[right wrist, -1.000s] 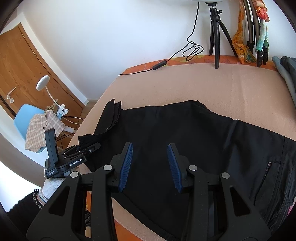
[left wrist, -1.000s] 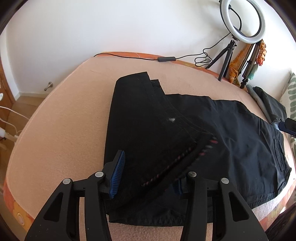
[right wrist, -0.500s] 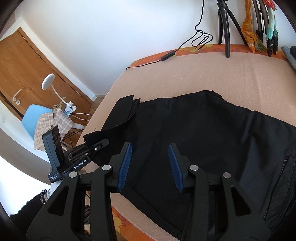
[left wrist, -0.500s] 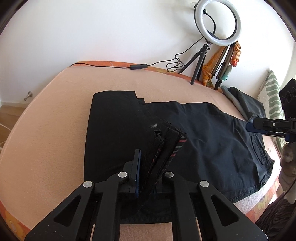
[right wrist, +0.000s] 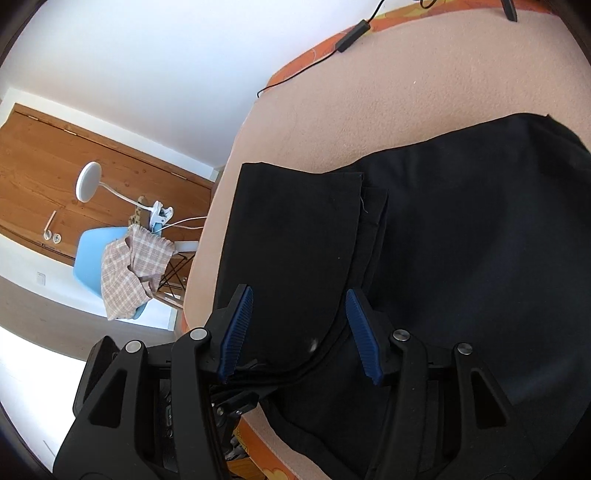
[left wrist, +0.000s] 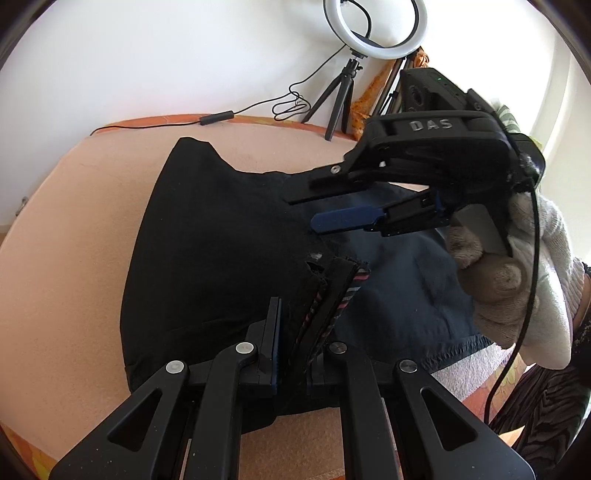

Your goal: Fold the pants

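Black pants (left wrist: 207, 258) lie partly folded on a peach-covered bed (left wrist: 74, 229). My left gripper (left wrist: 295, 332) is shut on the pants' waistband edge (left wrist: 332, 291), whose striped lining shows, lifted off the bed. My right gripper (left wrist: 314, 210) is open and hovers just above the pants beyond the left gripper, held in a gloved hand. In the right wrist view the right gripper (right wrist: 299, 328) is open over the folded black pants (right wrist: 443, 258), near a seam with a small white spot (right wrist: 314, 345).
A ring light on a tripod (left wrist: 373, 33) and a black cable (left wrist: 218, 118) stand at the bed's far edge by the white wall. A blue chair with a checked cloth (right wrist: 129, 266), a white lamp and a wooden door are beside the bed.
The right gripper has swung in over the pants, close above the left gripper. The left gripper stays shut on the waistband edge and has lifted it slightly.
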### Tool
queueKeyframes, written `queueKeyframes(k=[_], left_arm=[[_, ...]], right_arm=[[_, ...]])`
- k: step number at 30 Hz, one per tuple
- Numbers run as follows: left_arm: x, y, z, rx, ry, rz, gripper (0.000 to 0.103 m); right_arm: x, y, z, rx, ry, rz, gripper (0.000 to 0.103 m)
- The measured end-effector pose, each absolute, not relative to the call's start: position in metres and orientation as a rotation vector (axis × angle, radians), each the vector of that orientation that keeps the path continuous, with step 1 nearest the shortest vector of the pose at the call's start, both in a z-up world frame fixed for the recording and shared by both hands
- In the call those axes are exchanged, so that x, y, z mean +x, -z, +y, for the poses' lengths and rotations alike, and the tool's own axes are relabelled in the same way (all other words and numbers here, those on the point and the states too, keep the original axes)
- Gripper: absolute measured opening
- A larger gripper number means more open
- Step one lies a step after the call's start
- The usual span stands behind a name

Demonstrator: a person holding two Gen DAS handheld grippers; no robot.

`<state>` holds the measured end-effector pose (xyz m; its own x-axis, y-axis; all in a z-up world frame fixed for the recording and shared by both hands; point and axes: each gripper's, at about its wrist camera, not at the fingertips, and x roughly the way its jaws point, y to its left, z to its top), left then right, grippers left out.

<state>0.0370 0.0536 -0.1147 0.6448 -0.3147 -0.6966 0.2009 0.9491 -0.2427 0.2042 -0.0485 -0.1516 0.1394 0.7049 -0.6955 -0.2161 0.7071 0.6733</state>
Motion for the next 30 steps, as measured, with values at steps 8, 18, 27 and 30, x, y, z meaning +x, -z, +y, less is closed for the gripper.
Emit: queueKeyframes(k=[8,18,27,30], left_arm=[[0.038,0.104,0.077,-0.296,0.283,0.779,0.008],[0.034,0.101,0.051,-0.206,0.361,0.769,0.008],[0.033,0.119,0.033,-0.134,0.346,0.852,0.018],[0.032,0.118,0.04,-0.195,0.374,0.839,0.018]], right_arm=[[0.2,0.159,-0.066,0.553,-0.617,1.272,0.056],[0.222,0.167,-0.055,0.654,-0.63,1.3,0.04],[0.214,0.155,-0.061,0.475,-0.572,1.254,0.006],[0.212,0.149,-0.067,0.487,-0.576,1.206,0.006]])
